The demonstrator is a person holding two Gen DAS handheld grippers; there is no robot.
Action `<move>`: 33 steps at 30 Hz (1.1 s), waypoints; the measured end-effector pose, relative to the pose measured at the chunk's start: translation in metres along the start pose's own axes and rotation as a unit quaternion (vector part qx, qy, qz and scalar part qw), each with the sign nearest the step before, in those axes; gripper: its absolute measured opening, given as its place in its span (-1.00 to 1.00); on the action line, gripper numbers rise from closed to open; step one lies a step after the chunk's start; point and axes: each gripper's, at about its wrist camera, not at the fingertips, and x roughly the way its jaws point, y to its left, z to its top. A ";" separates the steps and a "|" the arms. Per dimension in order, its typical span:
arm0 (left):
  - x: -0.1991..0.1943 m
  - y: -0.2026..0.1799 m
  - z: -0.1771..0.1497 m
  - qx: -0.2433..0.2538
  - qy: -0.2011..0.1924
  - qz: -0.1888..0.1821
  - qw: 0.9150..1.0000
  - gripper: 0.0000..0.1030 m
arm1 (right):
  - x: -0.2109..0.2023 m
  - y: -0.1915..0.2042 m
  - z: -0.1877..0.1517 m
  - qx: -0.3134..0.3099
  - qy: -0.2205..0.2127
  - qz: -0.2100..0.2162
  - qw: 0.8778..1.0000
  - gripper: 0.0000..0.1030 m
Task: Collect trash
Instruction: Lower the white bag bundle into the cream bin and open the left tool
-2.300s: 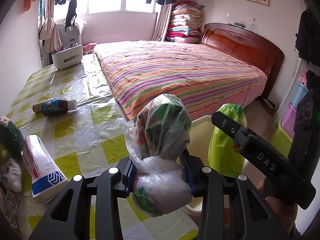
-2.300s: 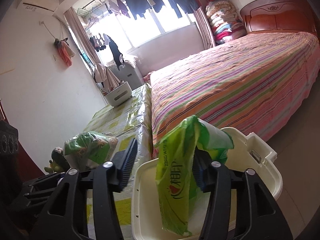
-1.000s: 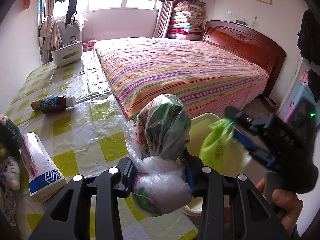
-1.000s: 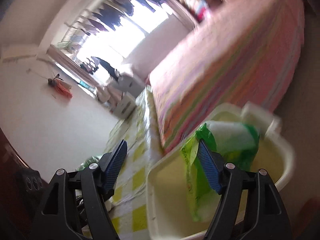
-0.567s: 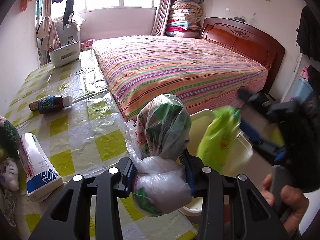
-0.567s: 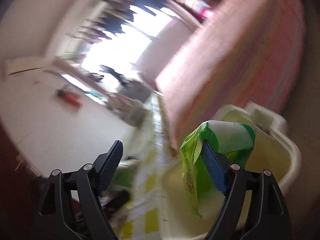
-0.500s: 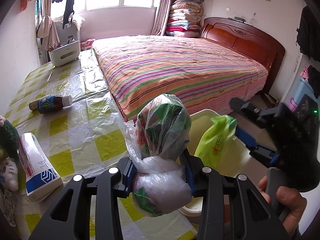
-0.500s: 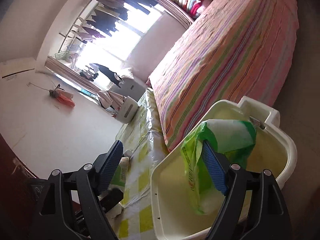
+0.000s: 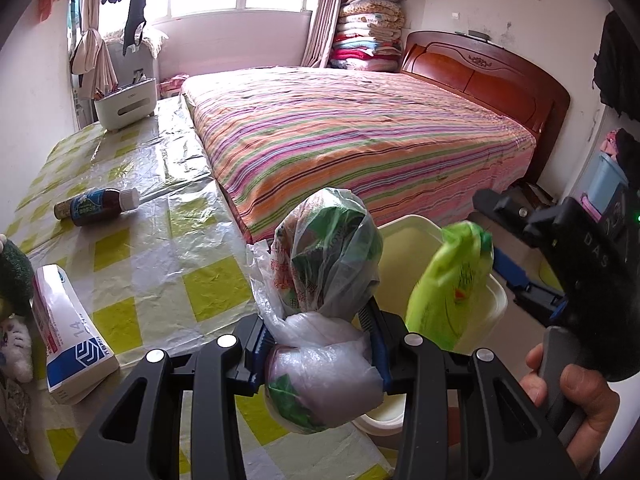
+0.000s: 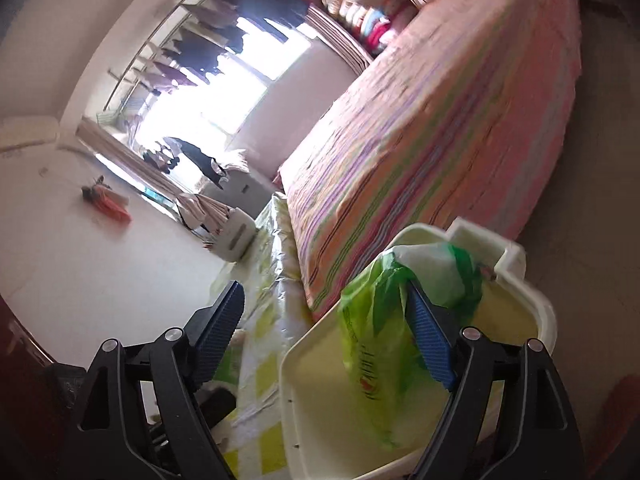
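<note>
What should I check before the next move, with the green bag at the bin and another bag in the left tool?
1. Right tool above bin: ok.
2. Right tool open: ok; its jaws have just been opening.
3. Green bag dropped: not ok; it hangs between the jaws, clinging to one finger.
4. Left tool clamped on knotted bag: ok.
5. Knotted bag above bin: not ok; it is beside the bin.
6. Table cleared: not ok; bottle lies there.

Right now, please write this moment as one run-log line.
left gripper: shut on clear bag | right gripper: open, just widened | green bag: hanging from one finger, over bin
</note>
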 end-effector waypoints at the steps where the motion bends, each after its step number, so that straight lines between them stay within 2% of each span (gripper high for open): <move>1: 0.001 0.000 0.000 -0.001 0.001 -0.001 1.000 -0.24 | -0.003 0.002 0.000 -0.007 -0.002 0.000 1.000 0.53; 4: 0.002 -0.001 0.000 0.001 0.002 -0.001 1.000 -0.25 | -0.018 0.021 -0.001 -0.069 -0.044 -0.043 0.996 0.60; 6: 0.003 -0.001 -0.001 0.001 0.003 -0.001 1.000 -0.24 | -0.018 0.025 0.001 -0.089 -0.039 -0.074 0.993 0.62; 9: 0.004 -0.002 -0.001 0.003 0.005 -0.002 1.000 -0.24 | -0.019 0.015 -0.001 -0.054 -0.030 -0.055 0.997 0.62; 12: 0.007 -0.002 -0.002 0.002 0.008 -0.003 1.000 -0.25 | -0.031 0.009 0.005 -0.019 -0.063 -0.024 0.998 0.62; 14: 0.008 -0.004 -0.002 0.004 0.011 -0.006 1.000 -0.24 | -0.037 0.007 0.007 -0.017 -0.082 -0.030 0.996 0.63; 19: 0.012 -0.013 -0.002 0.008 0.018 -0.024 0.999 -0.24 | -0.032 0.005 0.001 -0.005 -0.085 -0.031 0.996 0.64; 25: 0.012 -0.033 -0.002 0.041 0.021 -0.037 0.998 -0.24 | -0.039 0.007 0.001 -0.019 -0.102 -0.032 0.994 0.64; 30: 0.013 -0.039 -0.001 0.040 0.025 -0.055 0.997 -0.21 | -0.036 0.008 0.001 -0.022 -0.100 -0.035 0.994 0.64; 33: 0.013 -0.035 0.003 0.028 0.026 -0.077 0.996 -0.12 | -0.034 0.010 0.000 -0.029 -0.100 -0.038 0.994 0.64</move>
